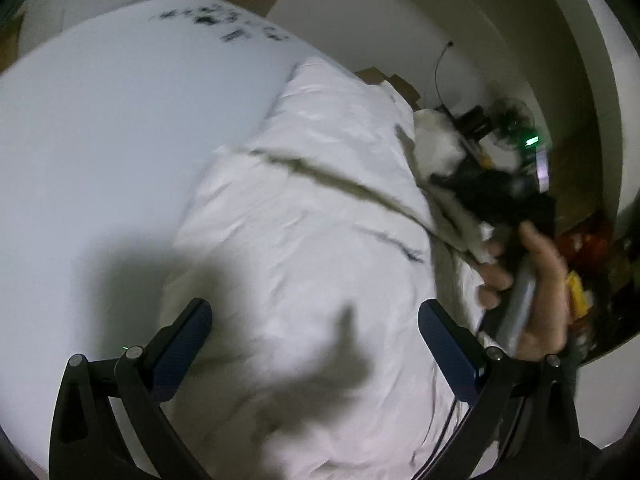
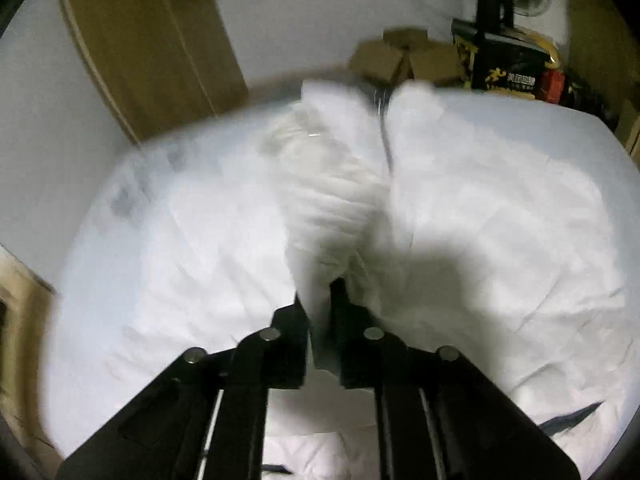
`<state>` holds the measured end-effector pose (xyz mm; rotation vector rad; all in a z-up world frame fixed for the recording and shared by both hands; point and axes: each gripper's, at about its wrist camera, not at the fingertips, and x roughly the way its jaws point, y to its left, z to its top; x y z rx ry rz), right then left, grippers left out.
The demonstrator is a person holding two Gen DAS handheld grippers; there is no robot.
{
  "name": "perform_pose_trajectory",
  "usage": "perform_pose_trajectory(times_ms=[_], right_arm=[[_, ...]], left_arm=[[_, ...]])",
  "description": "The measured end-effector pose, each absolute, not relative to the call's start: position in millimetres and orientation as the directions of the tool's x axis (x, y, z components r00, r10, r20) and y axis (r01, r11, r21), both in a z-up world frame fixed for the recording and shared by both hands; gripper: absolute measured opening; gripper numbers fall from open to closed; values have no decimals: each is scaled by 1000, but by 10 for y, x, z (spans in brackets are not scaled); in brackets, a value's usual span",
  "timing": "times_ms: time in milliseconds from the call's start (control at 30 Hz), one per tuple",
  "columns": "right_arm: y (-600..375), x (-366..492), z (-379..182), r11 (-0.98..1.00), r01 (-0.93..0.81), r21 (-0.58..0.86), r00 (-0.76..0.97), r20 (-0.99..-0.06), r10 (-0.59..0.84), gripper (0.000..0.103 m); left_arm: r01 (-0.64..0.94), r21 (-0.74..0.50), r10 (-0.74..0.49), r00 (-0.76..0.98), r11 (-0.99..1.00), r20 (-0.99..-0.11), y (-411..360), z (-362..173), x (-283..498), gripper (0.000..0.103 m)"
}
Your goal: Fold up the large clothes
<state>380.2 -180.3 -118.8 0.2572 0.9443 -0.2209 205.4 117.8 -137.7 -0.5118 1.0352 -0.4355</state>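
A large white garment (image 1: 312, 216) lies crumpled on a white table (image 1: 100, 128). My left gripper (image 1: 316, 316) is open and hovers over the garment's near part, holding nothing. In the left wrist view a hand holds my right gripper (image 1: 480, 196) at the garment's right edge. In the right wrist view my right gripper (image 2: 320, 296) is shut on a lifted fold of the white garment (image 2: 332, 208), which rises in a ridge away from the fingers. The rest of the garment spreads over the table (image 2: 580, 136).
Cardboard boxes (image 2: 404, 60) and a black and yellow package (image 2: 504, 64) stand beyond the table's far edge. A small fan (image 1: 516, 128) and clutter sit to the right. Dark print marks (image 1: 224, 20) show on the far table surface. A wooden door (image 2: 148, 40) is at left.
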Motion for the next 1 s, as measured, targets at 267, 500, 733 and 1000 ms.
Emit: perform_pose_trajectory(times_ms=[267,500,733,1000], right_arm=[[-2083,3417,-632,918,219,331,669,-736,106,62],[-2194,3874,-858,907,289,306,642,-765,54,17],[-2151,3831,-1346,944,211,252,486,-865,123,19],[-2953,2095,-622,884,200,422,676,-713,187,81]], left_arm=[[78,-645,-603,455,760,-655,1570,-1548,1818,103],[23,-652,-590,449,758,-670,1636,-1631,1800,103],[3,-661,-585,470,750,-661,1797,-1611,1695,103],[-33,-721,-651,404,692,-643,2064,-1637,1790,103]])
